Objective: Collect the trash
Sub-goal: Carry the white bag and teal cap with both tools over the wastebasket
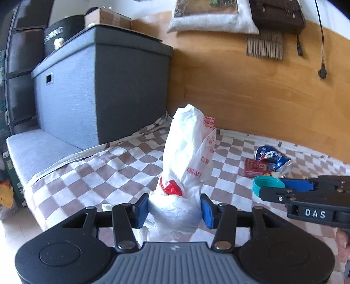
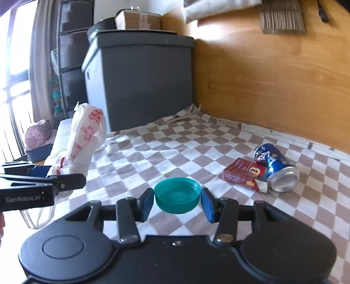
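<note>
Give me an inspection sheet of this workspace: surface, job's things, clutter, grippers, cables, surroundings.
Surface: checkered cloth, wrinkled by the wall.
Job's things: white bag with red print, upright; teal cap; blue can on its side, touching red packet.
Clutter: nothing else seen on the cloth.
Grippers: left hand-held gripper shut on the bag's lower part; right hand-held gripper shut on the cap, open side up.
Cables: black cord hangs against the wooden panel.
Surroundings: grey storage box with cardboard box on top; window at the far left of the right view.
</note>
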`<state>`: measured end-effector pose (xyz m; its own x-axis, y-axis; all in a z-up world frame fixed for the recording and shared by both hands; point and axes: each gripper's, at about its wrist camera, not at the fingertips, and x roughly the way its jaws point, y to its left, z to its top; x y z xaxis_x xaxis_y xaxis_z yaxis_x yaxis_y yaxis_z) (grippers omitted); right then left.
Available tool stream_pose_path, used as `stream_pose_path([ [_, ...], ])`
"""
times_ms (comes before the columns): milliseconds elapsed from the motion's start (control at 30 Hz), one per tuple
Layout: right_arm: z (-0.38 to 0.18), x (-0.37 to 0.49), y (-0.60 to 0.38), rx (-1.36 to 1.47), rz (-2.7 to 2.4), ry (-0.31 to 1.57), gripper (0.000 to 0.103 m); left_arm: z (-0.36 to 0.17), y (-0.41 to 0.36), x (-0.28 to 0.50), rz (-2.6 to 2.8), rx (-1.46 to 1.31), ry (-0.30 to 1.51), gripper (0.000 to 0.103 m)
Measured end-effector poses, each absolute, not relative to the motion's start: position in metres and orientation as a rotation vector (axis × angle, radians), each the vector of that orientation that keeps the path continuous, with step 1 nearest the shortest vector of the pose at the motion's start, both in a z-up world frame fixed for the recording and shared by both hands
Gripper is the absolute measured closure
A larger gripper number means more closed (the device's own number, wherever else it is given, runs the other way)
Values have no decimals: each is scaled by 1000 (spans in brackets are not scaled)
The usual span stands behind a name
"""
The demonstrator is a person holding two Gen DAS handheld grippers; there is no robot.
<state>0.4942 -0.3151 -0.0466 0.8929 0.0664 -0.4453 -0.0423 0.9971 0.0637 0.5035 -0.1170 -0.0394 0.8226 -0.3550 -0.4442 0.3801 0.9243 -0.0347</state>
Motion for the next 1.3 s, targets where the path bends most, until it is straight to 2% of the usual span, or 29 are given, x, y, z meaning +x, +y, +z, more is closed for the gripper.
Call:
stream_pose_path([
  [633, 14, 378, -263, 87, 103, 421, 55, 7, -52, 377, -325, -14, 450, 53],
  [1300, 39, 307, -190, 96, 192, 436, 56, 27, 15, 303, -263, -94, 471, 53],
])
